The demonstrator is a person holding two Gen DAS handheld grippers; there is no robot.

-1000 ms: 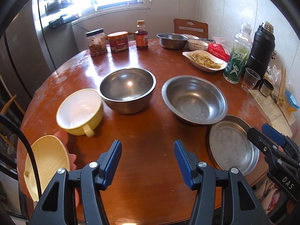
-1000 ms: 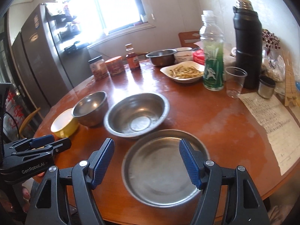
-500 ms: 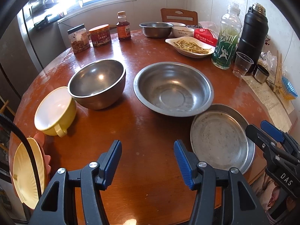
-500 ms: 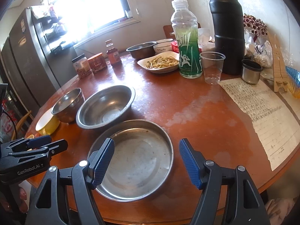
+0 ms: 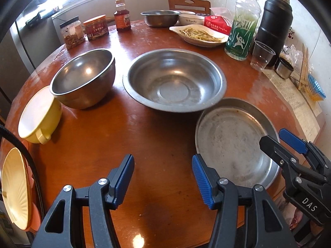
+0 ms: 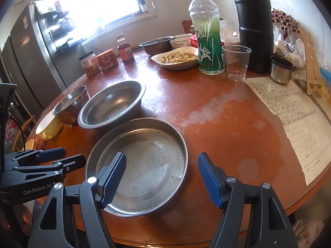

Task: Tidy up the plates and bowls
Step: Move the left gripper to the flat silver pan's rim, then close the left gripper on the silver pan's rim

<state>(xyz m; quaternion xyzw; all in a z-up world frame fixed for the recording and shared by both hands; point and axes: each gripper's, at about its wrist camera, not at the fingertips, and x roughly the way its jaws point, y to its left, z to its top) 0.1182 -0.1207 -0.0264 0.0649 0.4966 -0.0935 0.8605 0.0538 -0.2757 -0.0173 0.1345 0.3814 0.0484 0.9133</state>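
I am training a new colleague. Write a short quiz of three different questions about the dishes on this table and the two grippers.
1. True or false: the right gripper is holding the flat metal plate.
2. Which dish lies directly between the deep steel bowl and the flat metal plate? A) the yellow cup B) the wide steel bowl C) the dish of noodles
3. Fill in: the left gripper is open above bare ____.

Key:
1. False; its jaws stand open over the plate's near rim, gripping nothing.
2. B
3. table
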